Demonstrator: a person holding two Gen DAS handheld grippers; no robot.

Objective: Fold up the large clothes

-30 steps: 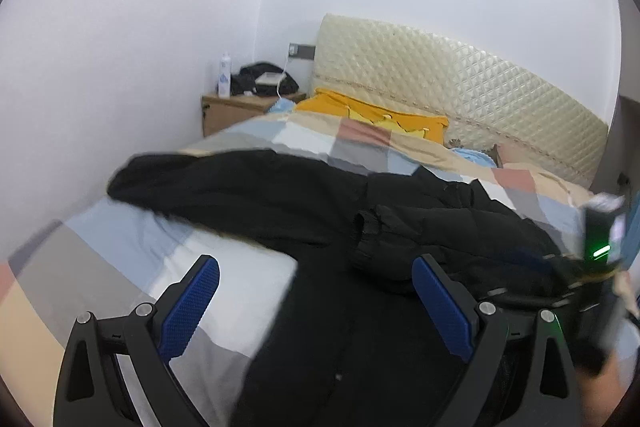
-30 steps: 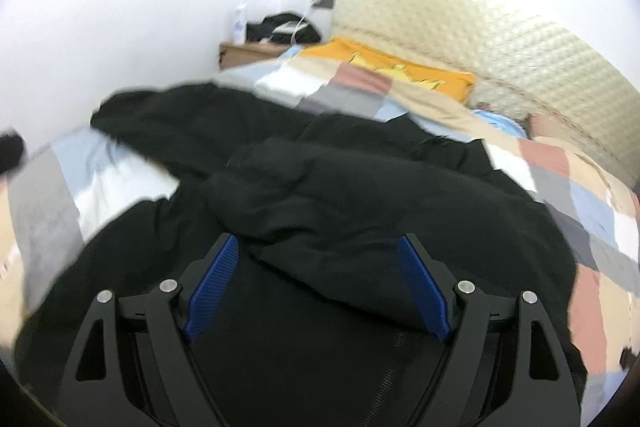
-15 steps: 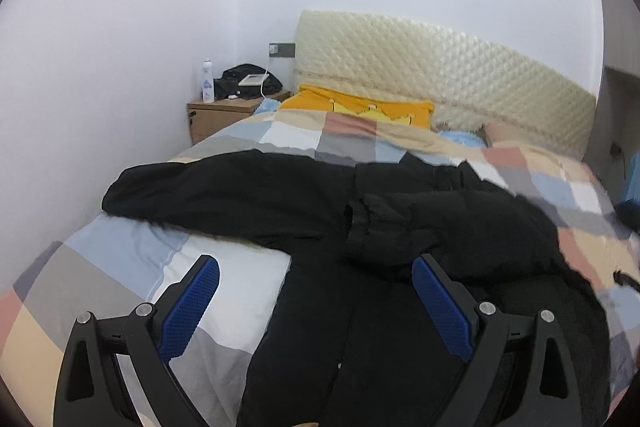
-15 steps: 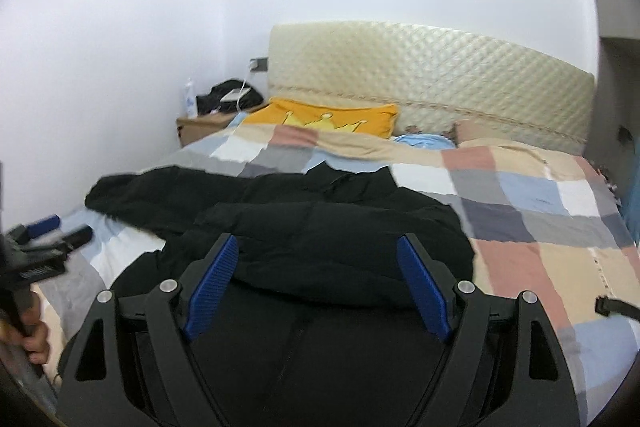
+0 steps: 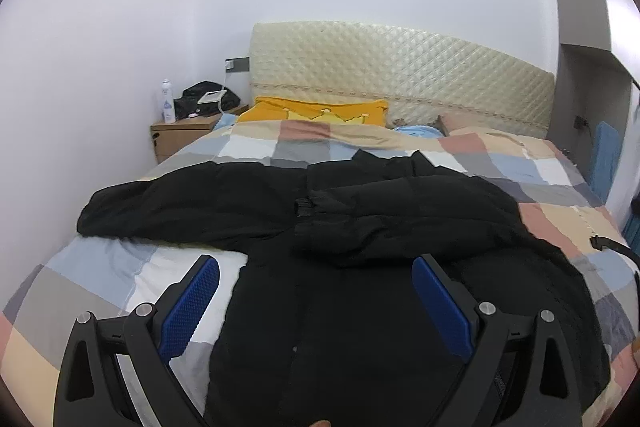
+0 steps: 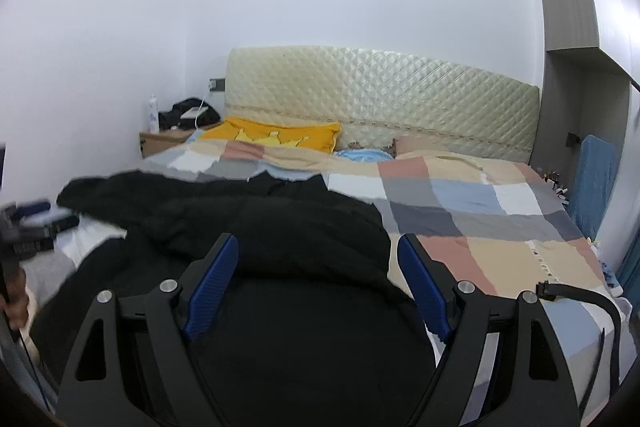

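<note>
Hovering over black jacket (image 5: 360,307) spread on checkered quilt (image 5: 540,171), right sleeve (image 5: 400,211) already across chest, left sleeve (image 5: 180,203) out flat. Left gripper (image 5: 316,301) and right gripper (image 6: 318,277) both wide apart, holding nothing. Looks padded, bulky, soft, probably slick shell. Best grabbed at left cuff and shoulder seam, thick pinch.

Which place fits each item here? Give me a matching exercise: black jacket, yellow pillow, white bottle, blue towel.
Column one:
1. black jacket
2. yellow pillow
3. white bottle
4. blue towel

Column two:
a. on the wooden nightstand
b. hanging at the right side of the bed
c. spread on the checked duvet
d. against the quilted headboard

Pairs: 1-c, 2-d, 3-a, 4-b
</note>
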